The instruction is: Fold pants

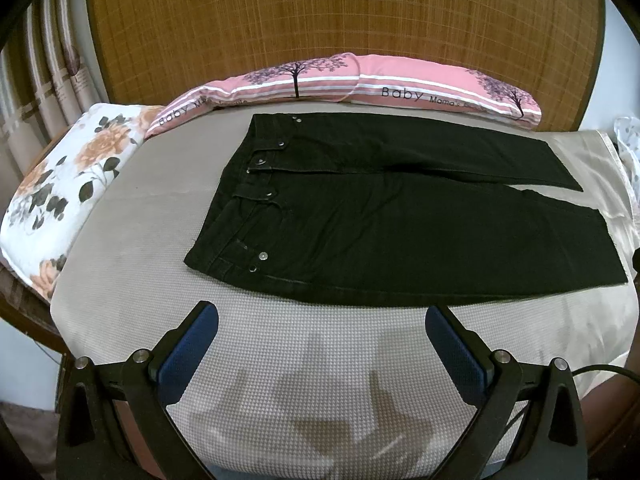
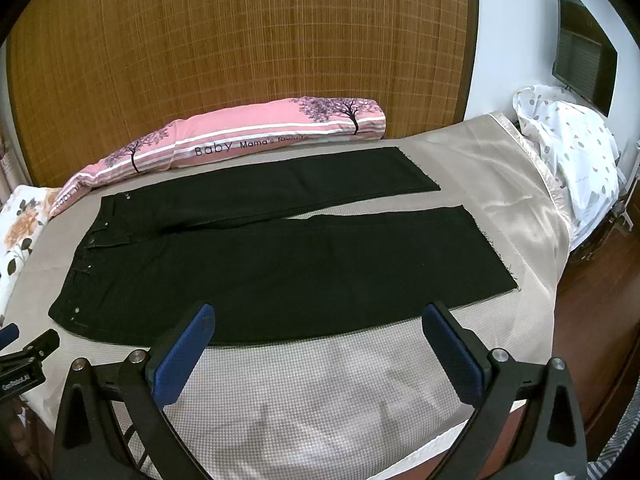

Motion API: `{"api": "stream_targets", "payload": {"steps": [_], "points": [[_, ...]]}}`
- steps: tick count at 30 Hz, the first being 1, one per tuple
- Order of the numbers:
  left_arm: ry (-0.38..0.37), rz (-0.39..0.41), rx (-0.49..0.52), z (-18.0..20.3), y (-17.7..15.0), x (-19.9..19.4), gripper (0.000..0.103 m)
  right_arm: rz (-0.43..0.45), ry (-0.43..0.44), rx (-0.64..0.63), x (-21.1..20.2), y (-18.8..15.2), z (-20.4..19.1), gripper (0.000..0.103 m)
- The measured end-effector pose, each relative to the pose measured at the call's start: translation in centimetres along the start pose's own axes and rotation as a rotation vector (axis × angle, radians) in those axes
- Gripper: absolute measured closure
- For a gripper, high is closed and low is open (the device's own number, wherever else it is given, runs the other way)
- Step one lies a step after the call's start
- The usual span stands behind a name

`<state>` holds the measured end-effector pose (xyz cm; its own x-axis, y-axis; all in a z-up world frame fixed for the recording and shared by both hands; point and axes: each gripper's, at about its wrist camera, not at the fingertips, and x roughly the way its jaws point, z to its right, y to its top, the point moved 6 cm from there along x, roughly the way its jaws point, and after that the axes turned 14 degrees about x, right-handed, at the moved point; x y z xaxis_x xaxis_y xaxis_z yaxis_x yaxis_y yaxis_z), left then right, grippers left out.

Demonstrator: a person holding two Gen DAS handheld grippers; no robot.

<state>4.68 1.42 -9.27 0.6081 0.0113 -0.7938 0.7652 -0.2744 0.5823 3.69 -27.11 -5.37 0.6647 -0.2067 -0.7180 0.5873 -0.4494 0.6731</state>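
Blue rubbery pads lined the black fingers of the left claw [image 1: 322,316], which stood wide apart over bare bedding, holding nothing. Its tip also showed at the left edge of the right wrist view. Beneath it, the bed cover [image 1: 280,360] was a pale grey-beige fabric with a fine houndstooth weave, smooth and taut, marked by soft shadows.

At the far left lay a white pillow [image 1: 60,184] printed with orange roses and dark leaves. Beside it, along the woven bamboo headboard panel [image 1: 340,20], ran a long pink bolster [image 1: 360,80] with white stripes, purple trees and the word "Baby".

Black denim pants [image 2: 280,264] lay flat on the bed, waistband to the left, legs stretching rightward and parted in a narrow V. Small metal rivets and a button glinted near the waist. The hems looked raw and slightly frayed.

Over the near edge of the pants hovered the right claw [image 2: 318,316], its blue-padded fingers equally spread and empty. Further right, a glossy satin champagne sheet [image 2: 512,184] draped the bed, and beyond it sat a crumpled white cloth [image 2: 572,148] with small drop-shaped spots.
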Motion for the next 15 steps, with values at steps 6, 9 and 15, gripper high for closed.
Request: {"api": "stream_targets", "payload": {"steps": [6,9,15], "points": [[0.0,-0.001,0.0,0.0,0.11,-0.01,0.001,0.001,0.0,0.0,0.01,-0.03,-0.03,0.0],[0.001,-0.001,-0.001,0.02,0.16,0.0,0.001,0.001,-0.002,-0.001,0.0,0.08,-0.09,0.0],[0.0,-0.004,-0.002,0.18,0.3,-0.01,0.001,0.0,-0.002,0.001,0.12,0.13,-0.18,0.0]]}}
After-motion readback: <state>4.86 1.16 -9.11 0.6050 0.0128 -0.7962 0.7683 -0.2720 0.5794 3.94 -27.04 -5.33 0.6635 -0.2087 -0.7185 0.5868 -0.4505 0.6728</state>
